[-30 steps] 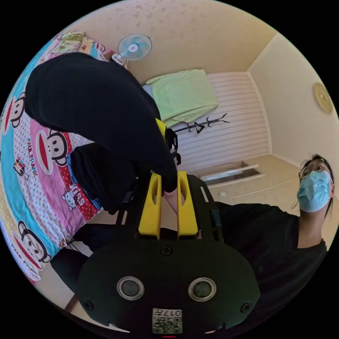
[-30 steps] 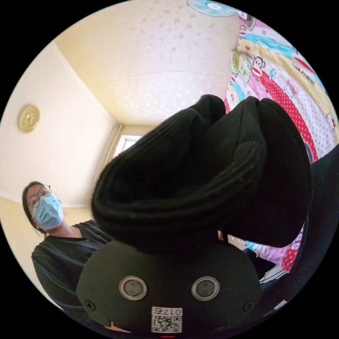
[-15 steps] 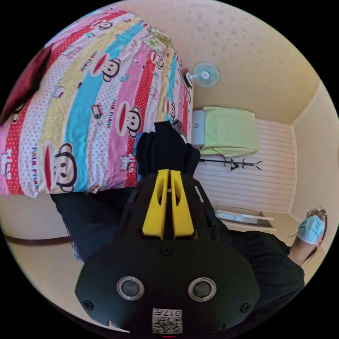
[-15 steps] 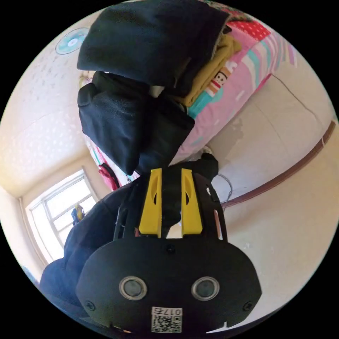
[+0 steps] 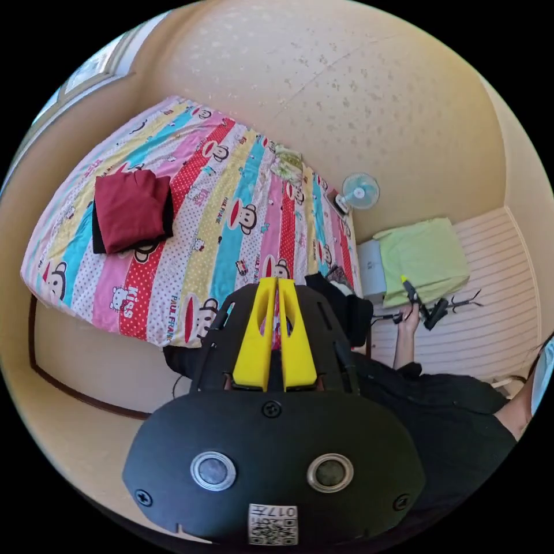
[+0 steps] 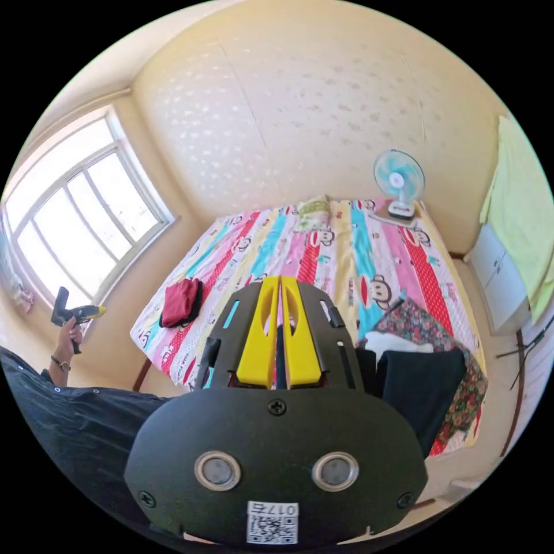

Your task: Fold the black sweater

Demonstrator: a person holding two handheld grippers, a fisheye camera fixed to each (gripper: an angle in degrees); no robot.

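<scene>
Both grippers, left (image 5: 274, 284) and right (image 6: 280, 283), are closed on nothing, frame centre, with the black sweater (image 6: 420, 384) lower right on the bed (image 6: 346, 254)

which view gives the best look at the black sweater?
Right gripper view: the black sweater lies folded on a floral cloth at the bed's near corner, mostly unobstructed. In the left gripper view, a dark piece behind the hand-held gripper may be it.

My right hand-held gripper (image 6: 280, 283), jaws closed together and empty, hangs above the bed (image 6: 346, 254). The black sweater (image 6: 418, 386) lies folded at the bed's near corner, well apart from the red garment (image 6: 180, 301).
</scene>
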